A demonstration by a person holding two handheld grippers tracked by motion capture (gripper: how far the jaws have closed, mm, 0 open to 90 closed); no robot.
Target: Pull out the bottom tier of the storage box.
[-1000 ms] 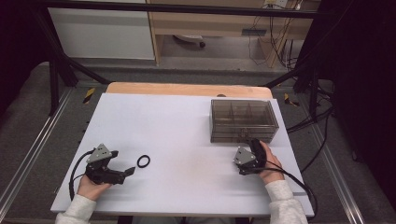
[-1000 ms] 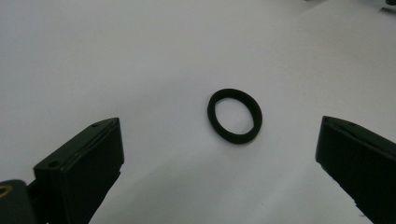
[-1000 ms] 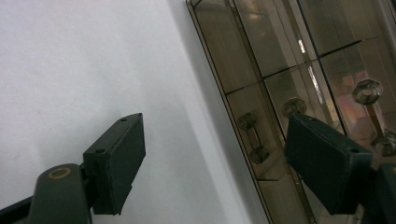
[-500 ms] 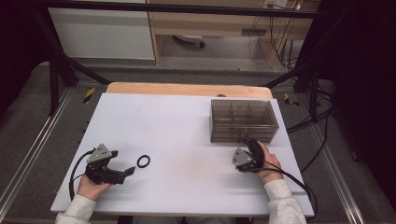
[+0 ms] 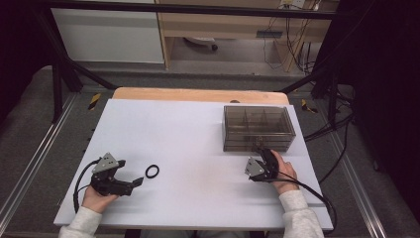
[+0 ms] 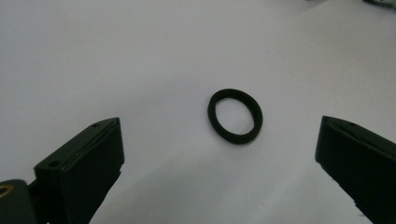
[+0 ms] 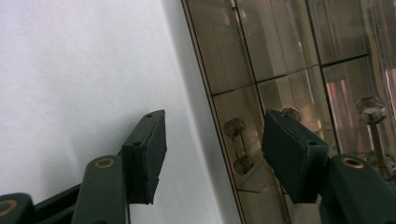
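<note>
Sitting on white table (image 5: 198, 129) near front-left: left claw (image 5: 133, 182), gripped by left hand (image 5: 96, 197), jaws pointing twd black ring (image 5: 152, 171) lying flat just beyond tips. Showing wide-open jaws in left gripper view, nothing betw them, ring (image 6: 235, 115) resting on table (image 6: 93, 56) ahead of & betw the two jaws, not touching either.

Resting at front-right: right claw (image 5: 261, 159), held by right hand (image 5: 283, 173), sleeve cuff showing at bottom edge, cable trailing back off table edge. Pointing at smoky transparent drawer box (image 5: 257, 128) standing at right-rear of table, claw tip right up against its front face; touching or not, can't tell from high view. Showing jaws partly open in right gripper view, holding nothing, right jaw overlapping box front (image 7: 261, 70), left jaw over bare table (image 7: 79, 70). Small clear drawer knobs (image 7: 232, 127) visible on box front betw & beside jaws; gripping of a knob not happening, gap visible on both sides.

Lying well apart: ring at left, box at right, bare table betw
</note>
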